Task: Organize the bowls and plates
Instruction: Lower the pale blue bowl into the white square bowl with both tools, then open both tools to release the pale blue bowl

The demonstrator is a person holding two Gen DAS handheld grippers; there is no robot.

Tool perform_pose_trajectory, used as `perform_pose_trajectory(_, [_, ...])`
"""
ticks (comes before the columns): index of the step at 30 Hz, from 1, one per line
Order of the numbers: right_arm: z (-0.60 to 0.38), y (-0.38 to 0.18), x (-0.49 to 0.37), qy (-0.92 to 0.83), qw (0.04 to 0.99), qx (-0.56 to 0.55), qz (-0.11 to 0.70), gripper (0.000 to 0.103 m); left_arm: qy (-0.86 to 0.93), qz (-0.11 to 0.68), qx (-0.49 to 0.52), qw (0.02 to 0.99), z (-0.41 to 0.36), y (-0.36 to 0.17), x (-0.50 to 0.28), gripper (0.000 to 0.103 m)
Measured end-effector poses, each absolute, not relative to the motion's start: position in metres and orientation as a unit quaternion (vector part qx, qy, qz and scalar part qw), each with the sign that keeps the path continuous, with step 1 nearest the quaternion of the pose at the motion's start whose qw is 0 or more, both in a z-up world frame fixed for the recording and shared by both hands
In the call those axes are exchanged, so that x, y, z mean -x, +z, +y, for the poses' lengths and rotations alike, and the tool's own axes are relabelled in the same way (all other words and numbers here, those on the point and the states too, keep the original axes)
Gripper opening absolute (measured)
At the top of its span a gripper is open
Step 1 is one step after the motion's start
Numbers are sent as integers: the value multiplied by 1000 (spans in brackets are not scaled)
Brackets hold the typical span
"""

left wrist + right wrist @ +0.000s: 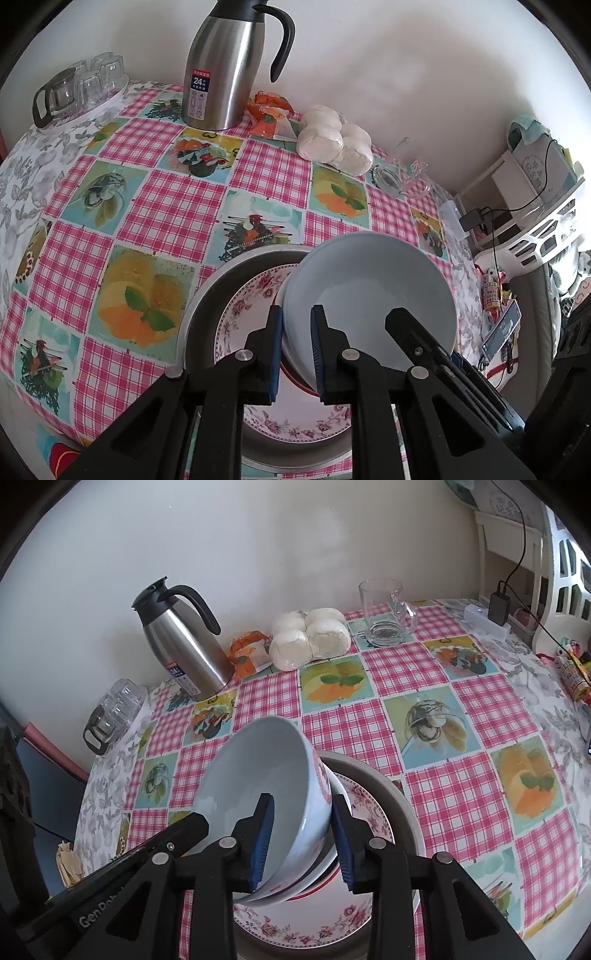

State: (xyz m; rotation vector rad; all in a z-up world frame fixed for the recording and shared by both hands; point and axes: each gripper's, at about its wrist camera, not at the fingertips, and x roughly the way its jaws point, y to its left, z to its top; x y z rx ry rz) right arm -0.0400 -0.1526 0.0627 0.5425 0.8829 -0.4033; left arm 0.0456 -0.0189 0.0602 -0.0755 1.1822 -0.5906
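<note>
1. Your left gripper has its jaws closed on the rim of the white bowl, one pad inside the wall and one outside. A rim pinch is the only purchase a wide bowl offers.
2. Your right gripper straddles the opposite rim, its jaws narrowed around the wall. At least one more bowl appears nested beneath, so the outer pad may be bearing on that one; I cannot tell whether it presses firmly.
3. You hold the white bowl tilted, its mouth tipped toward the right gripper, just above the floral plate. Two opposed grips keep it from swinging.
4. The floral plate lies inside the metal basin at 6 o'clock on the counter; that looks like the collecting place, plates below and bowls on top.
5. I judge that you are lowering or levelling the stack; a slick glazed rim could slip.
6. The steel thermos jug, bagged buns and glass mug stand well apart around 12 o'clock, out of your path.
</note>
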Motion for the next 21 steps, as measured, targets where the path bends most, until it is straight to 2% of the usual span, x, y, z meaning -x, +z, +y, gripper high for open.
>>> perform_pose_trajectory(4, [-154,63,41,-188,850,-265,415,38,-273,547,38,791,-17,62,-46,14])
perform_pose_trajectory(7, [-154,65,42,-182,854,-267,408,46,-270,548,38,790,-17,61,-46,14])
perform_pose_trajectory(9, [-153,70,44,-195,859,-256,398,60,-270,548,40,790,-16,61,-46,14])
perform_pose_trajectory(13, [-157,78,48,-197,868,-257,377,61,-270,547,42,791,-16,61,-46,14])
perform_pose_trajectory(21, [-177,65,53,-231,845,-280,392,61,-267,543,52,794,-12,64,-46,14])
